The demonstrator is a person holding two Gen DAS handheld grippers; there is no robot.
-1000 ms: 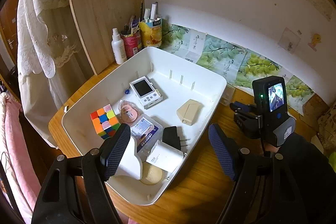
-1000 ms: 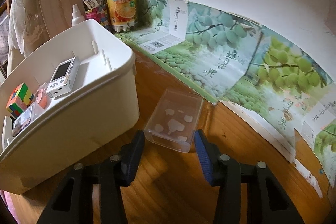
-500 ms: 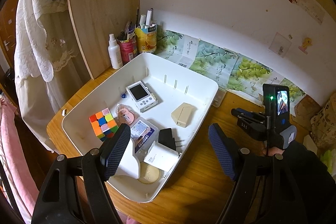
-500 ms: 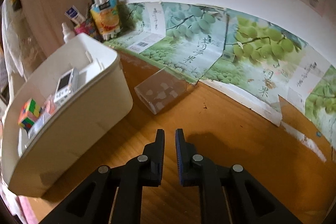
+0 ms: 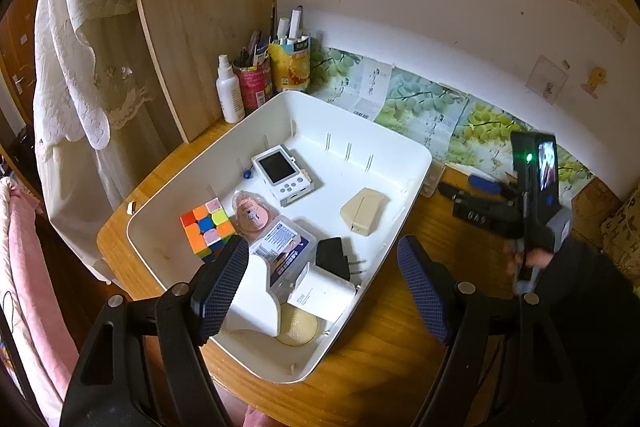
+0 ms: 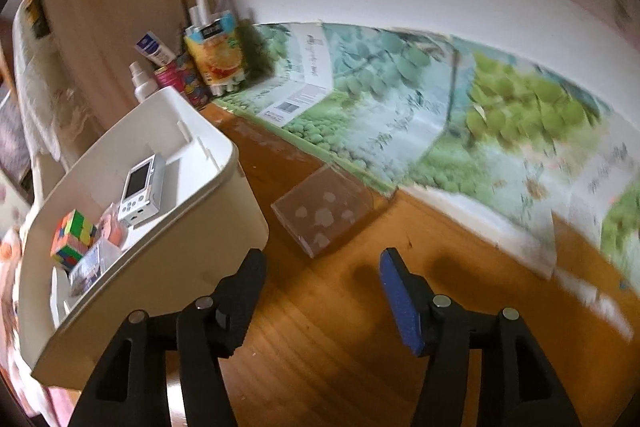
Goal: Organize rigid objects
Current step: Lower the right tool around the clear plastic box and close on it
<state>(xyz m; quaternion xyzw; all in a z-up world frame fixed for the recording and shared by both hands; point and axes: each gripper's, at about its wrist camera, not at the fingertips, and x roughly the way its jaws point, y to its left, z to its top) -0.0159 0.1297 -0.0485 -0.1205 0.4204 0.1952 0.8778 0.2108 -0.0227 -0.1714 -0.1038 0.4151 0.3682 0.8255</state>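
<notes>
— Since half a second ago, what has changed?
— Only the right gripper point(image 6: 320, 287): its jaws were pressed together then and are opening now, with nothing between them, just bare wooden desk point(image 6: 320, 347).

— How far along does the tidying look?
— Mostly done, by the look of it. The white bin point(image 5: 400, 147) already holds the handheld game console point(image 5: 282, 173), the colour cube point(image 5: 206, 227), a beige block point(image 5: 366, 209), a black plug point(image 5: 334, 263) and some small boxes. One clear plastic box point(image 6: 324, 213) lies on the desk outside the bin, at about twelve o'clock from the right gripper and just beyond its fingertips.

— And the left gripper point(image 5: 320, 287)?
— Spread about halfway and holding nothing. It hovers over the bin's near end, at six o'clock in its view. The clear box is probably what is left to put away.
</notes>
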